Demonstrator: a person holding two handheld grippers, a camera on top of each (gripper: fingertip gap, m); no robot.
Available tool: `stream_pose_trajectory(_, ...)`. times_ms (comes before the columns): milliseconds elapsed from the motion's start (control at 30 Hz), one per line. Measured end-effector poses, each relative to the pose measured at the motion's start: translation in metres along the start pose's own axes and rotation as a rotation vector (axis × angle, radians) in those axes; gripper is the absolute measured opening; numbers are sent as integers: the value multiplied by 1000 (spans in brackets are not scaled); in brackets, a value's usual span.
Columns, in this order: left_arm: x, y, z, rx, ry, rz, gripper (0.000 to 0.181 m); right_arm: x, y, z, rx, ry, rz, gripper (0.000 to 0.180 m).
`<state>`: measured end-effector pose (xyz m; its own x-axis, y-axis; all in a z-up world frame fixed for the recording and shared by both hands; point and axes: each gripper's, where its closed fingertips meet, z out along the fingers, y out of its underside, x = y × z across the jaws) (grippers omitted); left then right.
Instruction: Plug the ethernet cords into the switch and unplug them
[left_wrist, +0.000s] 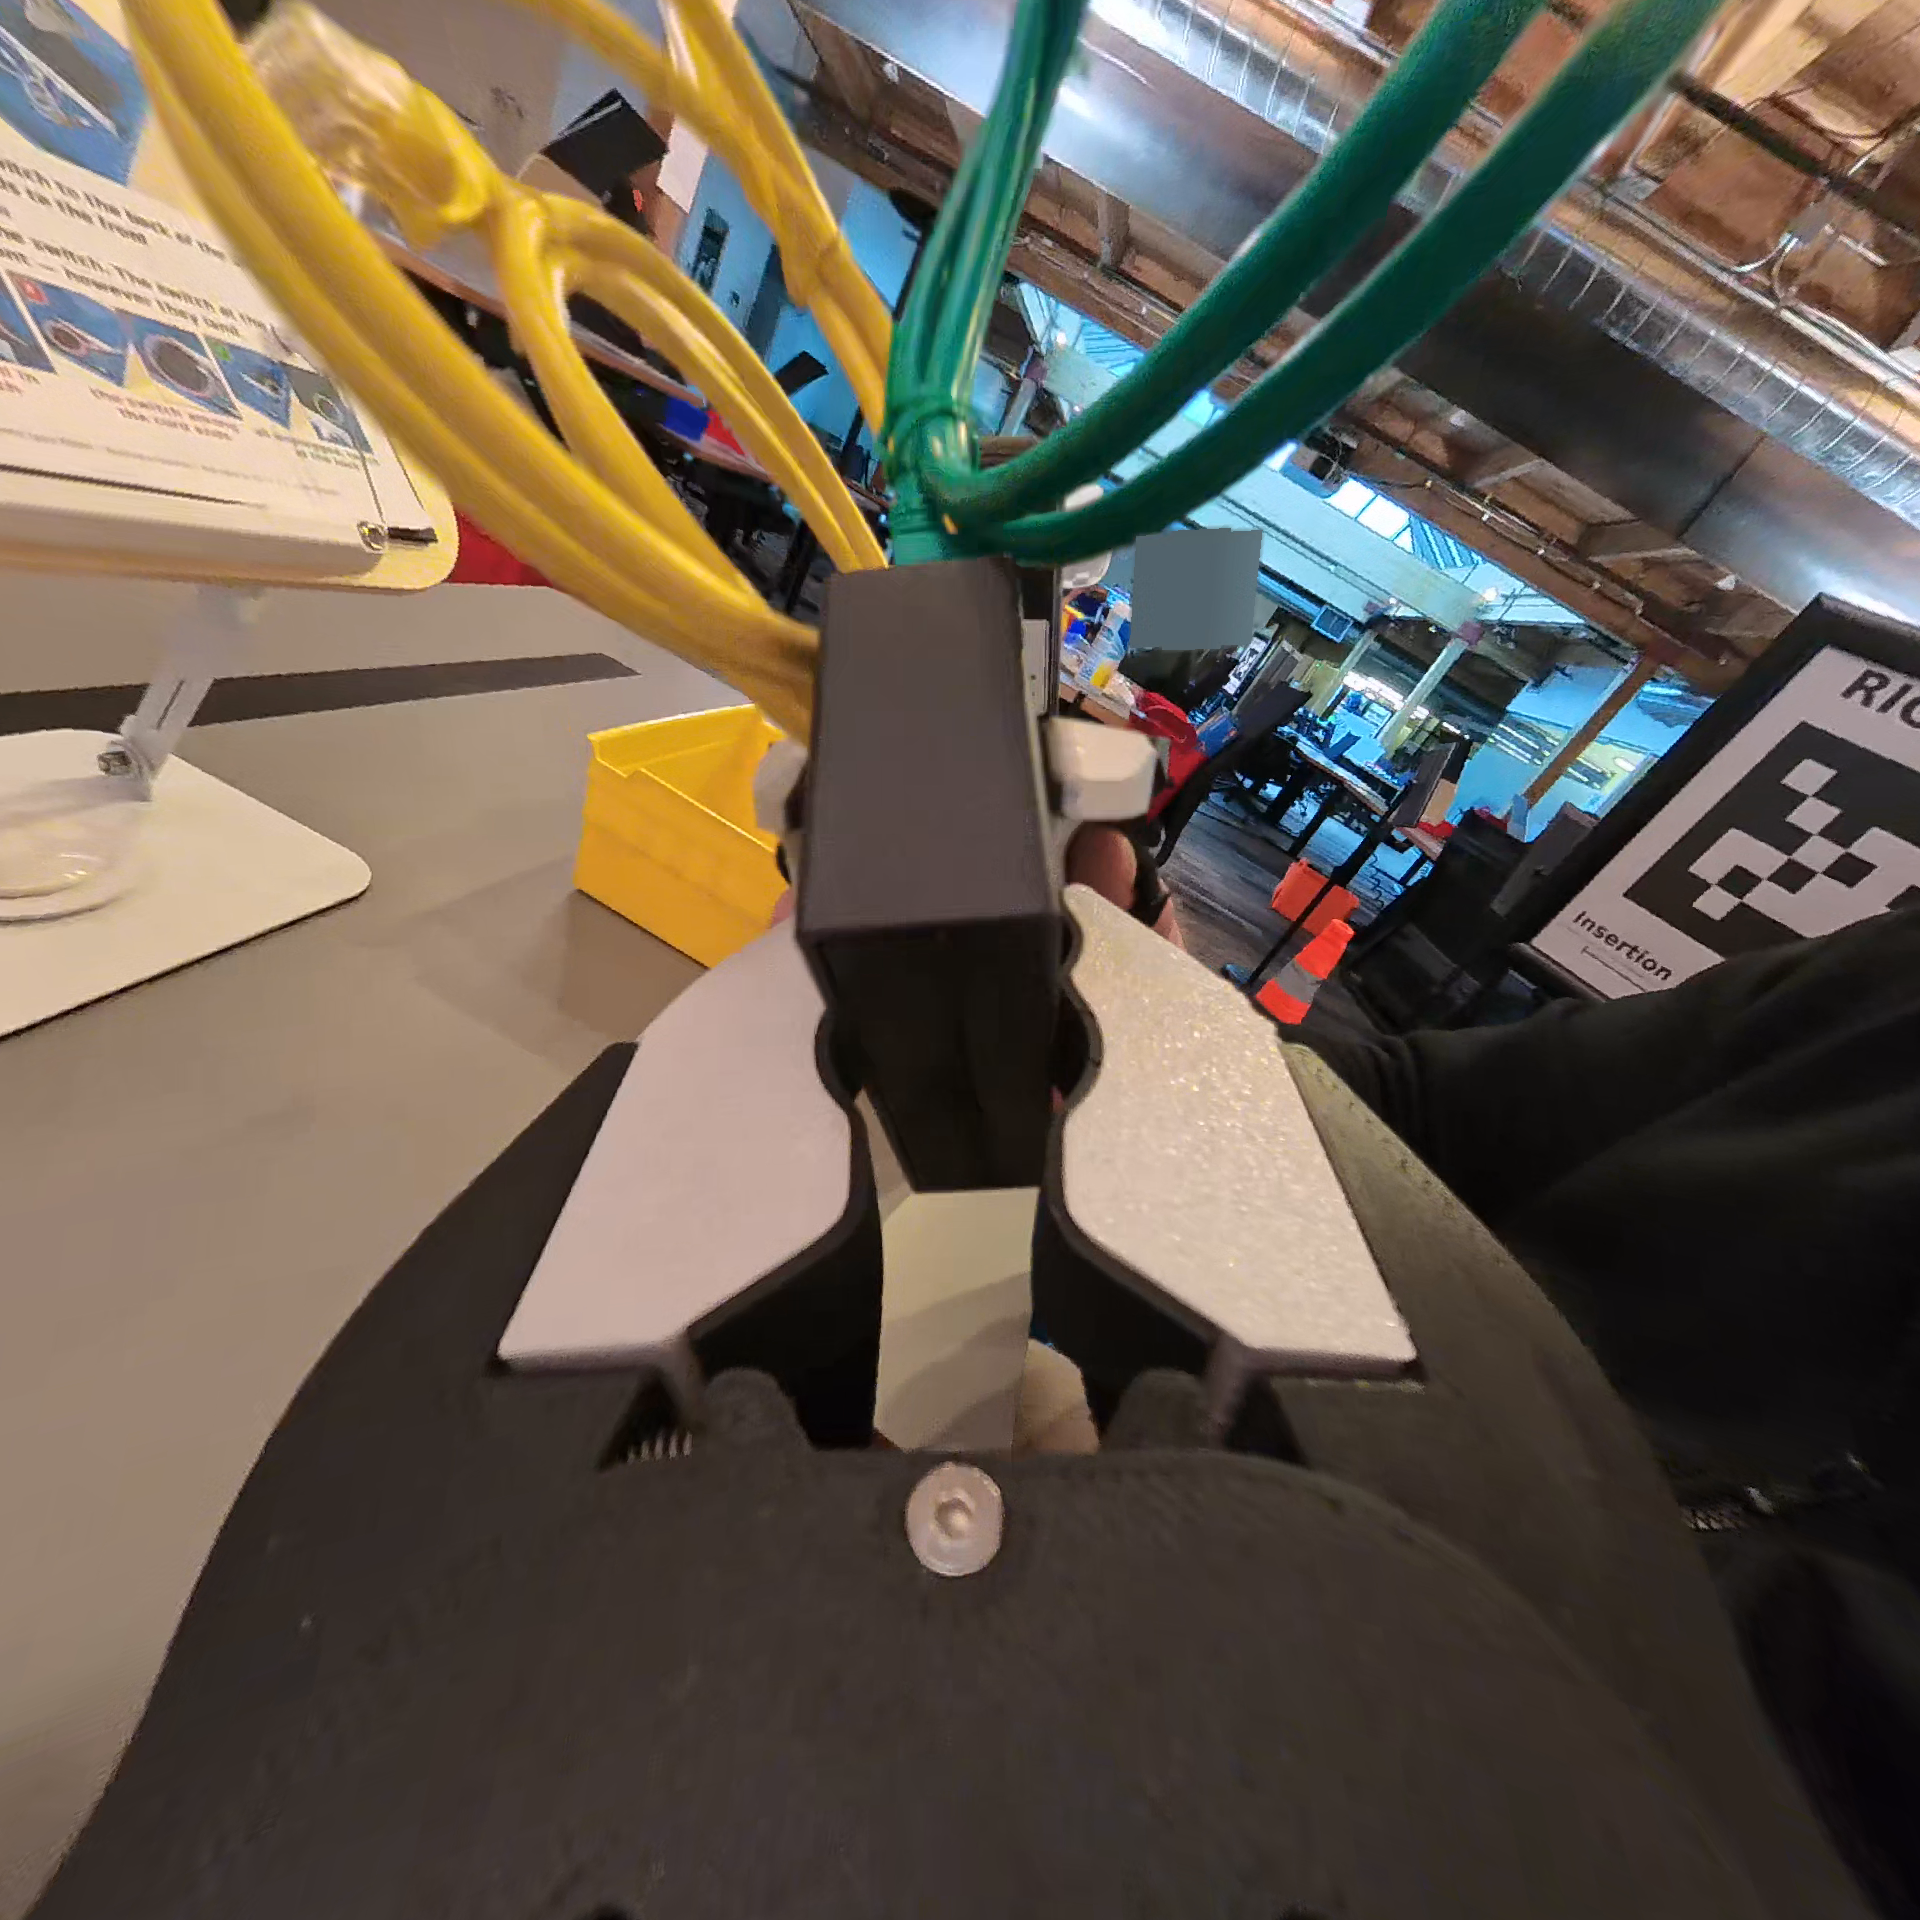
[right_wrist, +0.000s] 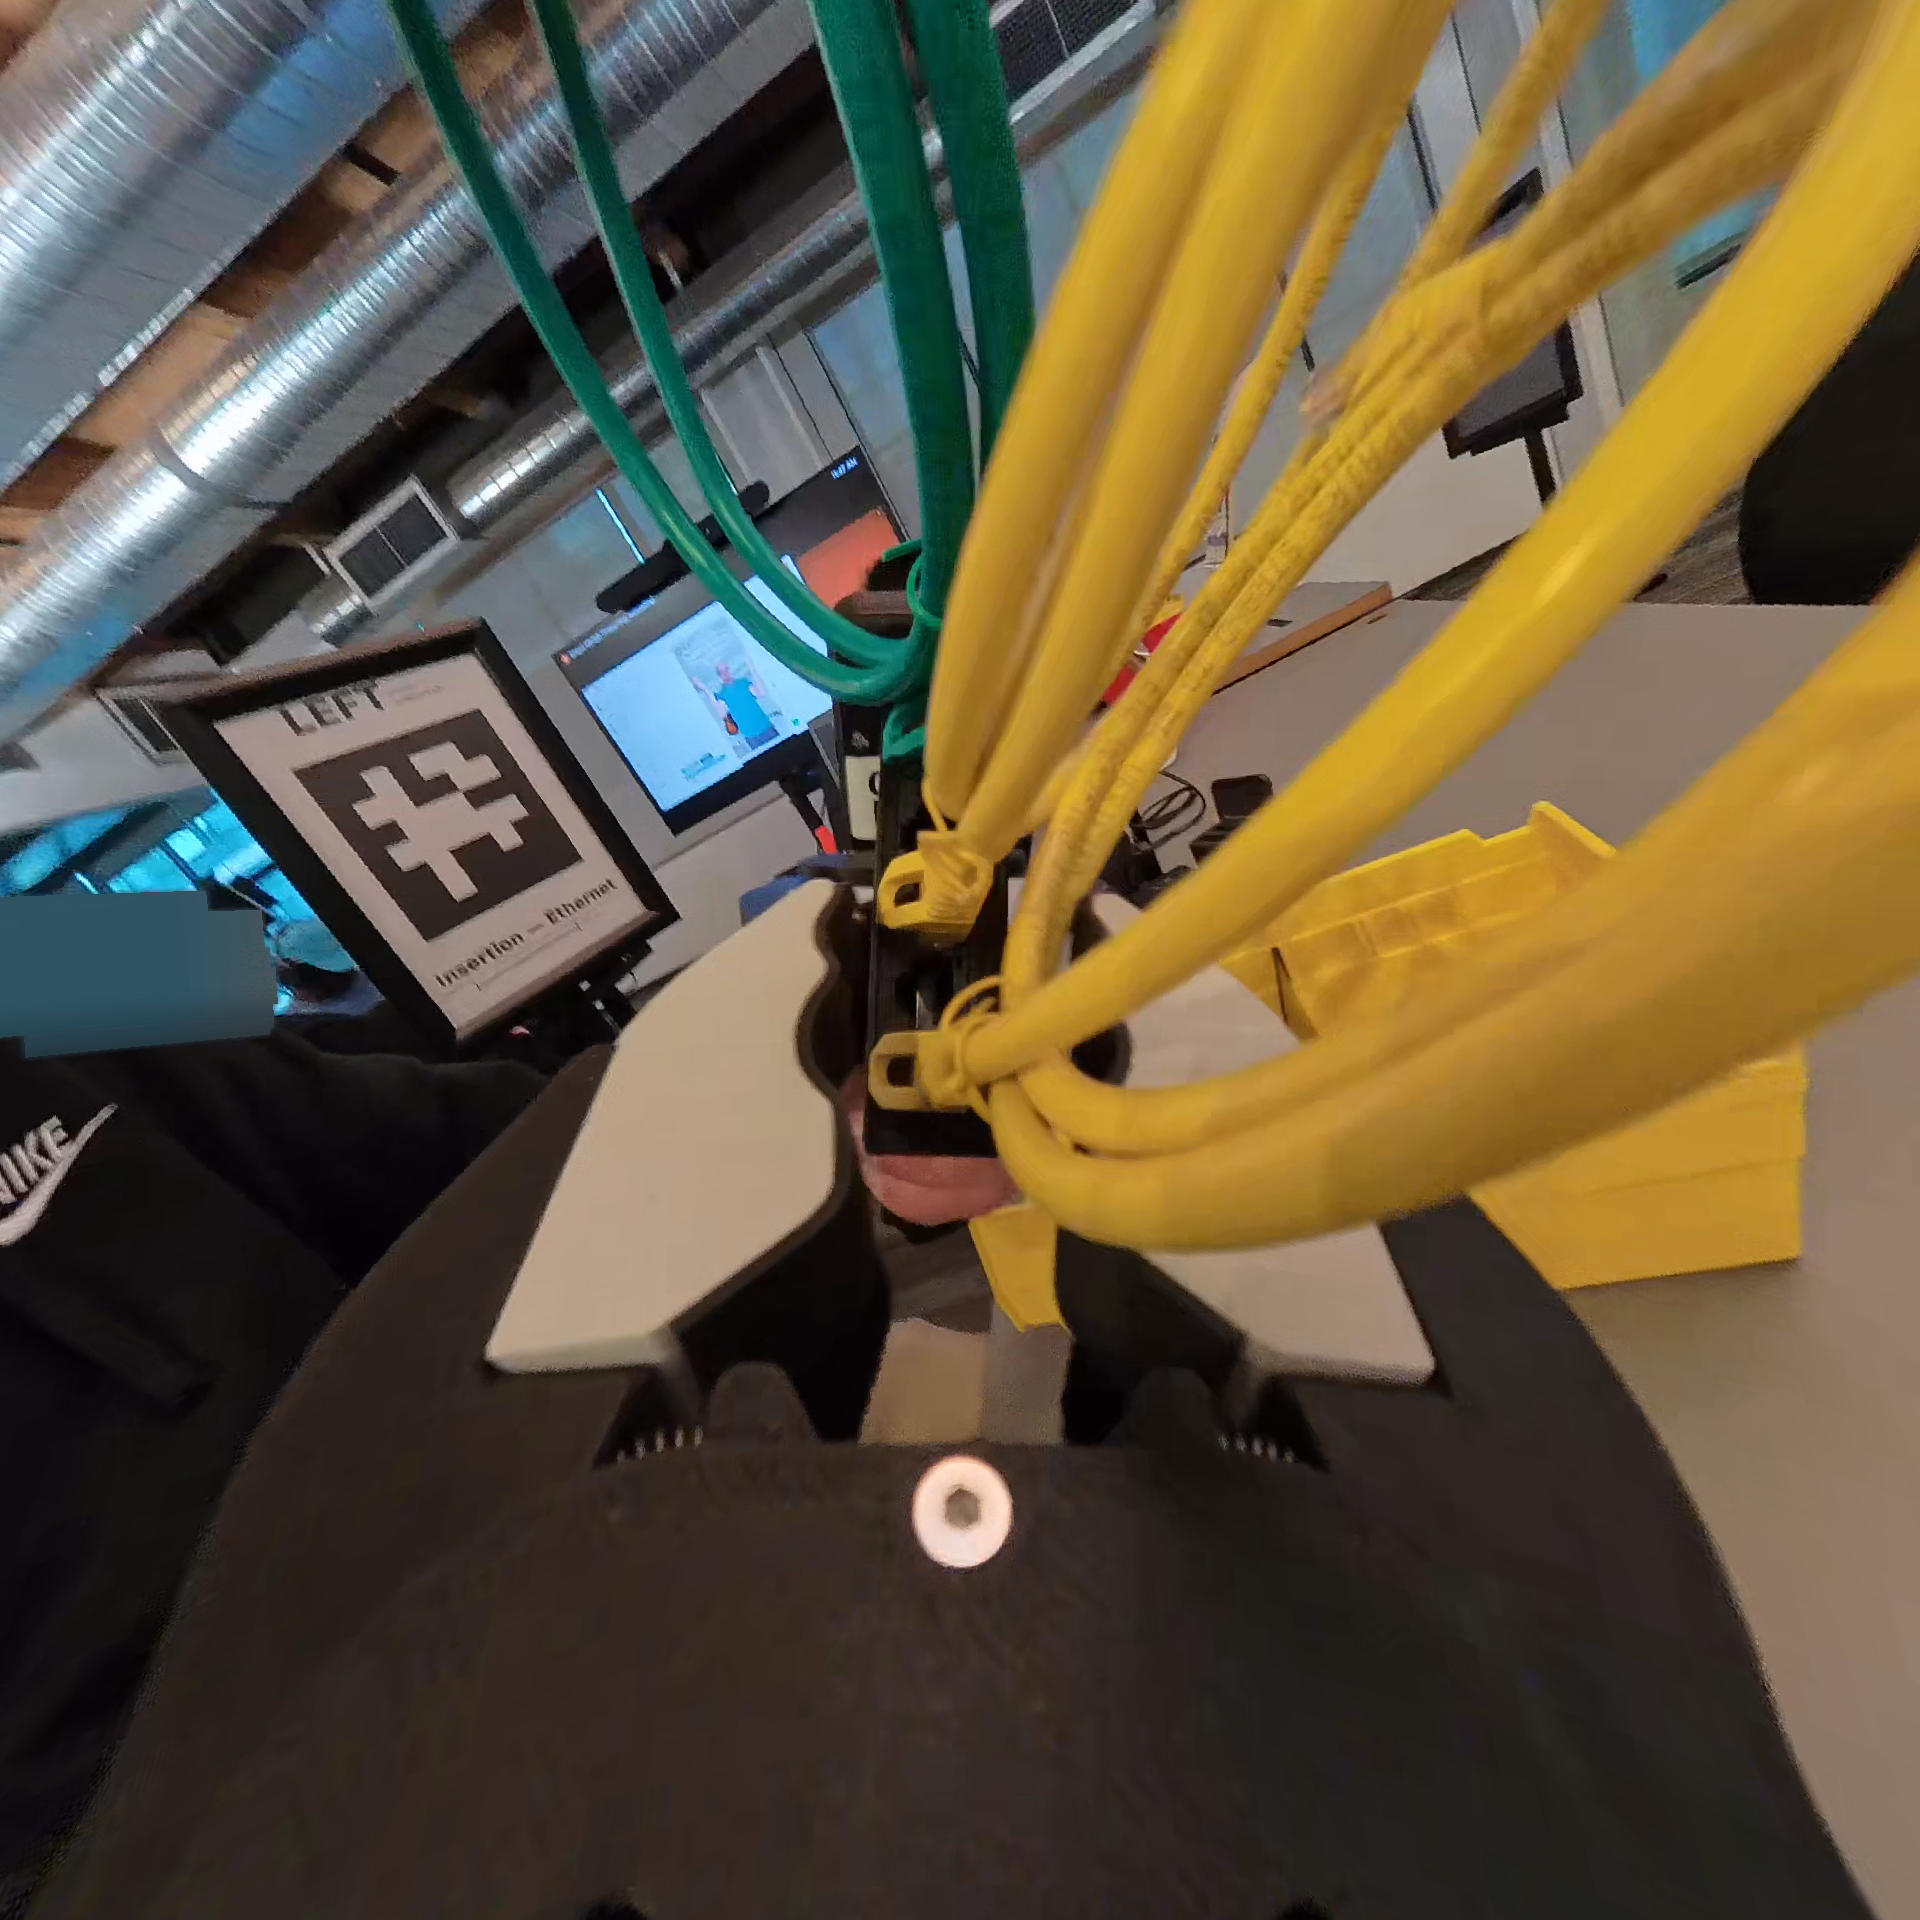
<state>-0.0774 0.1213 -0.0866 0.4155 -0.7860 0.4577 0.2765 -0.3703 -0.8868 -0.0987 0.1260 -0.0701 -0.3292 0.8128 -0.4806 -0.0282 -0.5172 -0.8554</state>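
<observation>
Both hand-held grippers (left_wrist: 928, 831) (right_wrist: 961, 997) clamp the switch (left_wrist: 925, 790).

- switch (left_wrist: 925, 831), centre of the left wrist view: plain black
- cords (left_wrist: 468, 343) at upper left: bright yellow
- cords (left_wrist: 1195, 343) at upper centre: dark green
- bin (left_wrist: 675, 831) at mid-left: yellow
- table (left_wrist: 312, 1091) on the left: grey
- framed sign (right_wrist: 416, 821), left of the right wrist view: black-and-white block pattern, black frame
- fingers (right_wrist: 686, 1122) of that view's gripper: pale grey on black
</observation>
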Motion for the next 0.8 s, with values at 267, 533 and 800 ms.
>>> stream_pose_trajectory(267,-2,-12,-6,96,4,-30,30,1,7,-17,-107,-13,-11,36)
stream_pose_trajectory(533,-3,-15,-7,167,10,-90,30,2,12,-21,-140,-33,-1,28)
stream_pose_trajectory(800,-6,-17,-7,206,-13,-88,29,3,20,-15,-154,-44,2,23)
